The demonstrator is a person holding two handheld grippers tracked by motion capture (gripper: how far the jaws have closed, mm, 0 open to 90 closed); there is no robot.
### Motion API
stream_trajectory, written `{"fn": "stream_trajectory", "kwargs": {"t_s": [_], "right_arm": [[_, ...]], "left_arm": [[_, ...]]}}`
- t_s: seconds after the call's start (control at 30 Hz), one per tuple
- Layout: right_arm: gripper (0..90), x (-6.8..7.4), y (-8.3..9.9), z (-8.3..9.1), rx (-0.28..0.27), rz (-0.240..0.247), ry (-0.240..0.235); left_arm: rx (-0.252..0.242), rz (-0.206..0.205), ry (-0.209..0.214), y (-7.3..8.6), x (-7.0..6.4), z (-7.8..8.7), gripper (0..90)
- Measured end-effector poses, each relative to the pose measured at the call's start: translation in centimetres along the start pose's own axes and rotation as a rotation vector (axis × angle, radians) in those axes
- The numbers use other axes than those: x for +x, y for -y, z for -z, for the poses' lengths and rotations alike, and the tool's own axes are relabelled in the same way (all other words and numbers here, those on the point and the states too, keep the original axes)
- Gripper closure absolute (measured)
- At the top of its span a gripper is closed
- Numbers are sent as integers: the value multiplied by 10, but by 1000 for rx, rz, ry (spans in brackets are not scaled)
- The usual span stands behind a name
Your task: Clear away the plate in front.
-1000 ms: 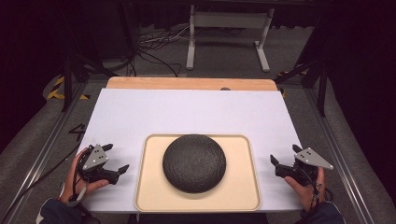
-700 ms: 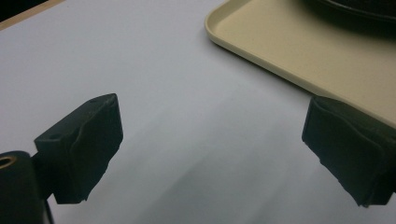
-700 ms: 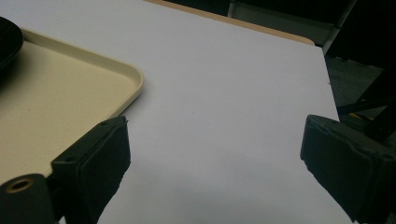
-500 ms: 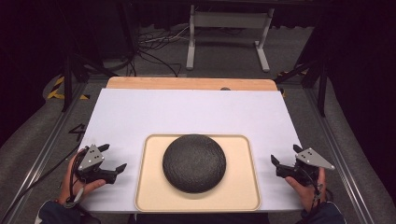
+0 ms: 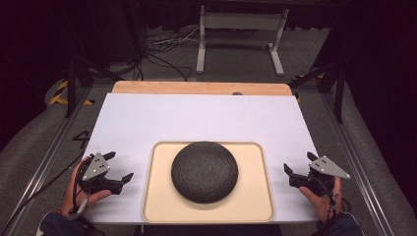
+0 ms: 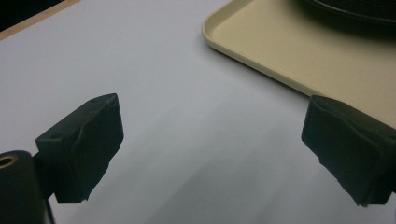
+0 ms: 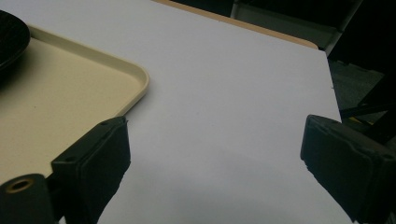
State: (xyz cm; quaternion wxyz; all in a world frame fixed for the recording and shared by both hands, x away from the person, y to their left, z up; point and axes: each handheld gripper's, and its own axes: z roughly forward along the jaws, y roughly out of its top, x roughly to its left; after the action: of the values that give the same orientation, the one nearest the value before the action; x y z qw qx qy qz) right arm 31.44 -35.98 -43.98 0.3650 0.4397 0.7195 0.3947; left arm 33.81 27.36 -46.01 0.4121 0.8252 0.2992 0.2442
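Left gripper (image 5: pixel 119 166) and right gripper (image 5: pixel 298 164) flank the beige tray (image 5: pixel 157 196) with jaws spread and empty, presumably staged to grasp its sides, while the black inverted bowl (image 5: pixel 204 171) sits centred on it.

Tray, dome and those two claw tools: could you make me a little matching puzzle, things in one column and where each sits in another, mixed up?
Things:
1. black dome
2. beige tray
3. left gripper
4. right gripper

Places:
A. on the white sheet, between the grippers
B. beside the tray's left edge, jaws apart
C. on the tray's middle
D. beside the tray's right edge, jaws apart

Pairs: 1-C, 2-A, 3-B, 4-D
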Motion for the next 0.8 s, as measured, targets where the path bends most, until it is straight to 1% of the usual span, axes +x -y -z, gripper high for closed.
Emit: {"fn": "stream_trajectory", "kwargs": {"t_s": [0.1,0.27,0.47,0.57,0.6,0.8], "right_arm": [[84,-1,0,0,-2,-5,0],[84,-1,0,0,-4,-3,-2],[84,-1,0,0,-3,-5,-5],[84,-2,1,0,-3,-9,-5],[83,-2,1,0,-2,-10,-7],[84,-2,2,-1,1,-12,-9]], "left_arm": [[7,-6,0,0,0,0,65],[4,4,0,0,0,0,65],[8,-3,2,0,0,-1,65],[11,2,1,0,1,-2,65],[14,-2,1,0,1,-2,65],[15,0,-2,0,1,-3,69]]}}
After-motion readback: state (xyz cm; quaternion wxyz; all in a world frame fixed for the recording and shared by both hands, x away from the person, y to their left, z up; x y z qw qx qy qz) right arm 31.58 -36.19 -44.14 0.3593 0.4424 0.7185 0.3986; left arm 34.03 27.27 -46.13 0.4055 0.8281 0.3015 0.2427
